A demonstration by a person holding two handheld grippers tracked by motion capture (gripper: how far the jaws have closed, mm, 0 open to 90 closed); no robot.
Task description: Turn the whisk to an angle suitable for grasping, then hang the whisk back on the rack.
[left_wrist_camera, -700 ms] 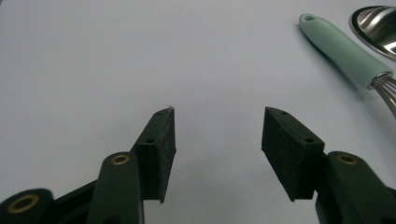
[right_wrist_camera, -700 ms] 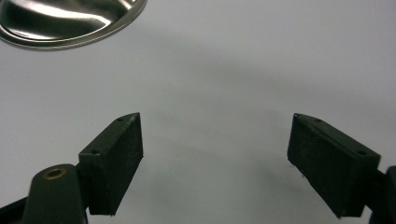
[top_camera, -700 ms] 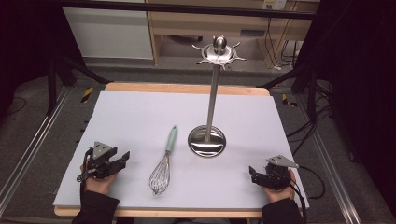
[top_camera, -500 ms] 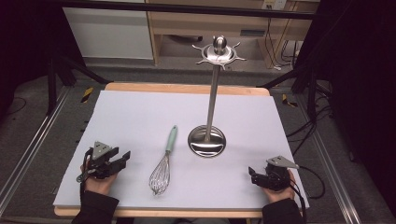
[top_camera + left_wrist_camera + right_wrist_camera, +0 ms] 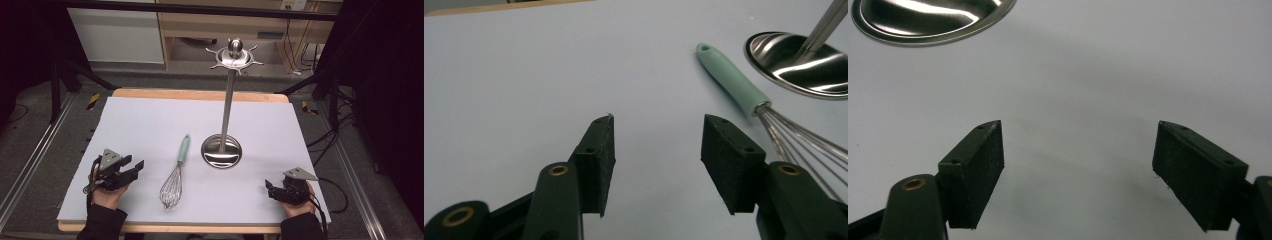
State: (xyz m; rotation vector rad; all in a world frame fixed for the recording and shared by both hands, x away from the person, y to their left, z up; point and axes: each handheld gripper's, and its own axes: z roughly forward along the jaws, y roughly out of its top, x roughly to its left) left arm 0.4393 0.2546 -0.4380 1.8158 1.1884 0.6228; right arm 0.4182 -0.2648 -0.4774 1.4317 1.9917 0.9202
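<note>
Whisk (image 5: pixel 176 172): lies flat on the white mat near the table's middle, a little toward the person. Its mint handle (image 5: pixel 184 147) points to 12 o'clock and the wire balloon (image 5: pixel 171 189) to 6 o'clock. Nothing touches it; judged, it is laid out for an easy grab by the handle.

Stand (image 5: pixel 221 150): just beside the whisk at its 2 o'clock, apart from it. A round steel base, an upright pole and a hooked crown (image 5: pixel 233 54) on top; the hooks look meant for hanging utensils, so the whisk probably goes there.

Left gripper (image 5: pixel 131 167): at the whisk's 9 o'clock, near it, resting low on the mat with jaws spread and nothing between them. In the left gripper view the gripper (image 5: pixel 656 145) faces bare mat, with the handle (image 5: pixel 730 79) off at 1 o'clock; it seems the likelier one to reach.

Right gripper (image 5: pixel 270 190): well apart at the whisk's 3 o'clock, by the near edge. In the right gripper view the gripper (image 5: pixel 1078 165) has jaws wide and empty, and the stand's base (image 5: pixel 930 17) sits at 11 o'clock.

Mat (image 5: pixel 150 120): covers the wooden table (image 5: pixel 200 94).
</note>
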